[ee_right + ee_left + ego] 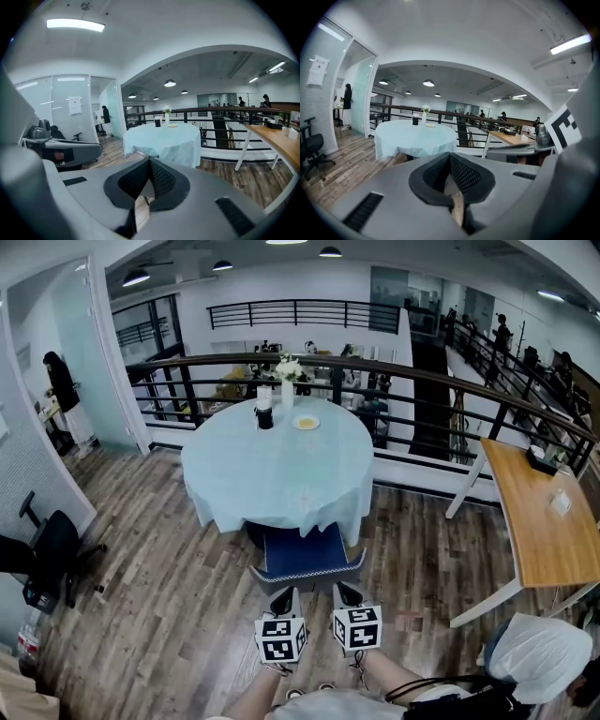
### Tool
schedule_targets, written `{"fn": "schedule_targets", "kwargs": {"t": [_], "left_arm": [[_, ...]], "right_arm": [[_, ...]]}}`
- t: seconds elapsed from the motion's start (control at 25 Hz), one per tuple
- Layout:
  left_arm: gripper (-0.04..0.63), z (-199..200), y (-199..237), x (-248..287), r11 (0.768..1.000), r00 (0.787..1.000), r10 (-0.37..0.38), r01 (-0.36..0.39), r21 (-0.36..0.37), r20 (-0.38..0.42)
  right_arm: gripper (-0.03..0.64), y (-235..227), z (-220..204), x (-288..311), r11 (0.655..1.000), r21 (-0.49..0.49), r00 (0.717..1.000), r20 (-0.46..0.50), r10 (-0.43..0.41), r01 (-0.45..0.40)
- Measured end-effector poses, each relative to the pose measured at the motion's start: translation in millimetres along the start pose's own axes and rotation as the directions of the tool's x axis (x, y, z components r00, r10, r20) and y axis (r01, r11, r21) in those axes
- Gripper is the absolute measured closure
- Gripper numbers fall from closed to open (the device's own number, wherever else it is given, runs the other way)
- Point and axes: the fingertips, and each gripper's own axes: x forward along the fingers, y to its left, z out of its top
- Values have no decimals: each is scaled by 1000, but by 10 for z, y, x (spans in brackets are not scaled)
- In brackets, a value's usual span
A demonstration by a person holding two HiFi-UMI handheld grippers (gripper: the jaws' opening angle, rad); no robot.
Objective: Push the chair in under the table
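- Head view: high on the near side of the table (pixel 277 465), looking steeply down and across it to the railing (pixel 375 367) beyond.
- Left gripper view: low, near the table, facing it.
- Right gripper view: alongside, equally low, table ahead.
- All three share the table, the railing and the desk (pixel 539 512) to the table's right.

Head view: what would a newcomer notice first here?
The round table, draped pale blue, fills the centre, with a blue chair partly under its near edge. Below it the left gripper and right gripper sit side by side, jaws shut and empty.
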Motion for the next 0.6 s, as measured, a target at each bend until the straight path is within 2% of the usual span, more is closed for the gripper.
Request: {"fn": "schedule_targets", "kwargs": {"t": [0.6], "left_arm": [[592, -43, -52, 18, 1000, 1000, -9, 9, -17, -12]], "right_arm": [[601, -19, -46, -31, 1000, -8, 1000, -5, -8, 8]]}}
